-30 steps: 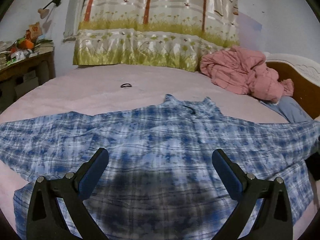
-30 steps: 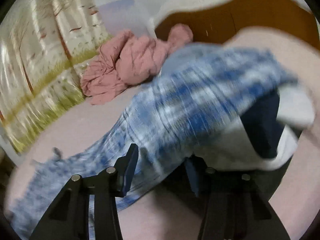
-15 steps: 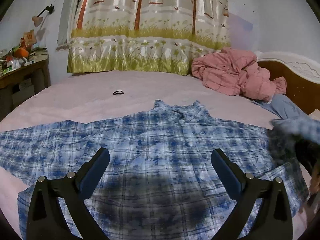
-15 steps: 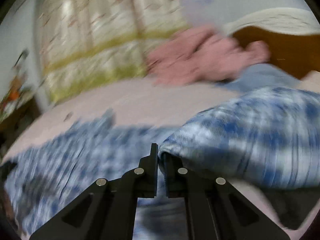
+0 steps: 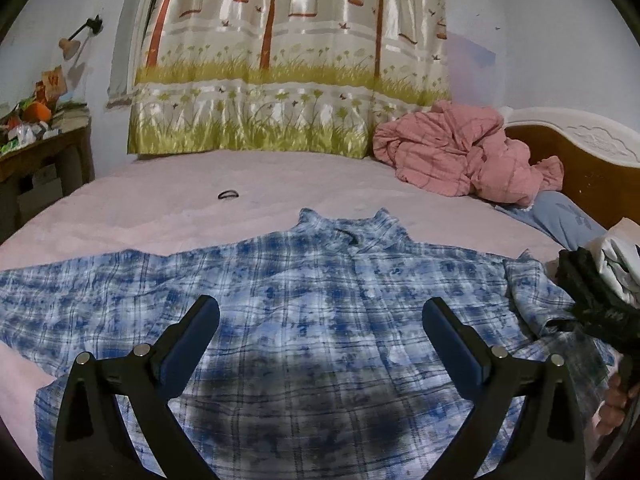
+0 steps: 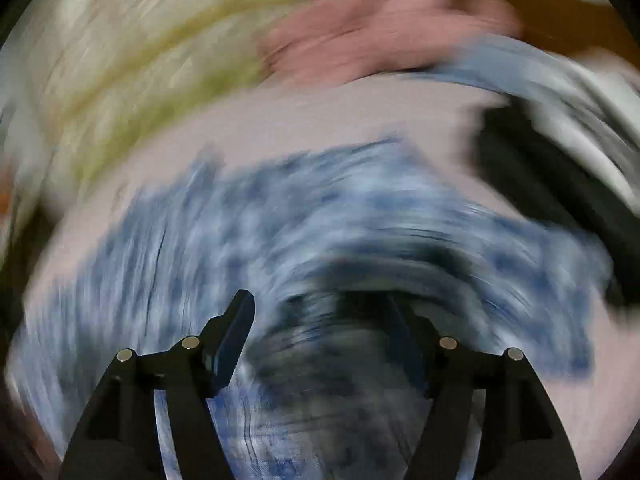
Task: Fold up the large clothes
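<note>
A: so where's each cam sitting?

B: left wrist one hangs low over the shirt [image 5: 320, 320] hem, facing 12 o'clock toward the curtain [image 5: 288, 80], headboard [image 5: 580, 160] at 2.

A: and the right?

B: closer in over the same shirt [image 6: 280, 232], smeared with blur. Both catch the pink bedding [image 5: 460, 152], up at 1 o'clock on the right one.

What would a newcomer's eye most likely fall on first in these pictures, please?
Most likely the blue plaid shirt, spread flat across the pink bed with its collar toward the far side, directly ahead of the open left gripper. Next, the crumpled pink blanket heaped by the headboard, and the tree-print curtain behind.
</note>
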Motion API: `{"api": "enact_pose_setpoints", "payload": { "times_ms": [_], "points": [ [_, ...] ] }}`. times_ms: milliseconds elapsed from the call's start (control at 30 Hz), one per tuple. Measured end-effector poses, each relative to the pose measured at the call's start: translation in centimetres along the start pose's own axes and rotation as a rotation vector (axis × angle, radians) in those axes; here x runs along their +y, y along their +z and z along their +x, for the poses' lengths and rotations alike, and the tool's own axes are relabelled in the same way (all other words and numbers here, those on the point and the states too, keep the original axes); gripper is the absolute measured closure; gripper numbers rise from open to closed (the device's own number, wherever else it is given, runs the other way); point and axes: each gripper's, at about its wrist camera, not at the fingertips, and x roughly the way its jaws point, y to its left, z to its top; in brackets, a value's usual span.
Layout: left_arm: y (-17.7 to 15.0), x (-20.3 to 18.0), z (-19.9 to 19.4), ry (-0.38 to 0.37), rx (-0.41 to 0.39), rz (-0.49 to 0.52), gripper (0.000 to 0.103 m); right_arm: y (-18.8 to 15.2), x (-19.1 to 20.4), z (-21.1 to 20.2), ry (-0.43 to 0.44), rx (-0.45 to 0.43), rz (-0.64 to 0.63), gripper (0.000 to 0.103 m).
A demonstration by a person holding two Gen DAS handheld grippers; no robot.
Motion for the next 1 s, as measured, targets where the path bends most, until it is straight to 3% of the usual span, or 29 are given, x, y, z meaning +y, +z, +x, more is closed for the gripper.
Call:
{"api": "enact_pose_setpoints", "payload": {
  "times_ms": [33, 67, 133, 200, 233, 267, 333, 400, 433, 533, 667, 733, 800, 833, 900, 1000],
  "points": [
    [-0.1, -0.3, -0.3, 0.026, -0.013, 0.0, 0.002, -0.7, -2.0, -1.2, -0.023, -0.064, 0.158, 0.032],
    [-0.1, -0.6, -0.8, 0.044, -0.029, 0.001, 0.002, -1.1, -3.2, -1.5, -0.028, -0.068, 0.238, 0.032],
    [0.1, -1.3, -1.7, 0.016, -0.06, 0.017, 0.002, -0.6, -4.9, -0.9, -0.064, -0.03, 0.304, 0.032],
    [0.4, -2.0, -2.6, -0.001, -0.083, 0.035, 0.002, -0.6, -7.9, -0.7, -0.164, -0.031, 0.425, 0.033],
    [0.4, -2.3, -2.9, -0.01, -0.09, 0.039, 0.002, -1.0, -9.1, -0.8, -0.192, -0.038, 0.496, 0.037],
    [0.5, -2.5, -3.1, -0.027, -0.087, 0.036, 0.002, -1.6, -10.5, -1.1, -0.16, -0.063, 0.587, 0.041],
    [0.7, -2.5, -3.2, -0.061, -0.047, -0.004, 0.002, -1.5, -10.7, -1.6, -0.173, -0.108, 0.604, 0.041],
    [0.7, -2.4, -3.1, -0.088, -0.004, -0.051, 0.002, -1.1, -9.4, -2.4, -0.405, -0.141, 0.514, 0.026],
    [0.8, -2.6, -3.3, -0.115, -0.004, -0.052, 0.002, -1.1, -9.1, -3.1, -0.496, -0.176, 0.51, 0.023],
    [0.8, -3.4, -4.0, -0.072, -0.034, 0.001, 0.002, -0.8, -9.8, -2.2, -0.406, -0.11, 0.555, 0.023],
    [0.6, -3.7, -3.7, -0.008, -0.044, 0.035, 0.002, 0.7, -10.1, -0.1, -0.421, -0.06, 0.466, 0.023],
    [0.4, -3.5, -3.4, -0.001, -0.035, 0.029, 0.002, 0.8, -10.5, 0.2, -0.382, -0.08, 0.469, 0.038],
    [0.4, -3.3, -3.0, -0.006, -0.018, 0.022, 0.002, 0.8, -11.1, 0.5, -0.358, -0.072, 0.473, 0.085],
    [0.4, -3.2, -3.0, -0.006, -0.014, 0.019, 0.002, 0.4, -11.6, 0.5, -0.331, -0.078, 0.492, 0.094],
    [0.4, -3.0, -3.0, -0.002, -0.02, 0.016, 0.002, 0.5, -12.5, 0.9, -0.246, -0.079, 0.532, 0.096],
    [0.4, -3.0, -3.4, -0.012, -0.037, 0.018, 0.002, 2.0, -10.7, -0.1, -0.027, -0.146, 0.426, 0.096]
  ]
}}
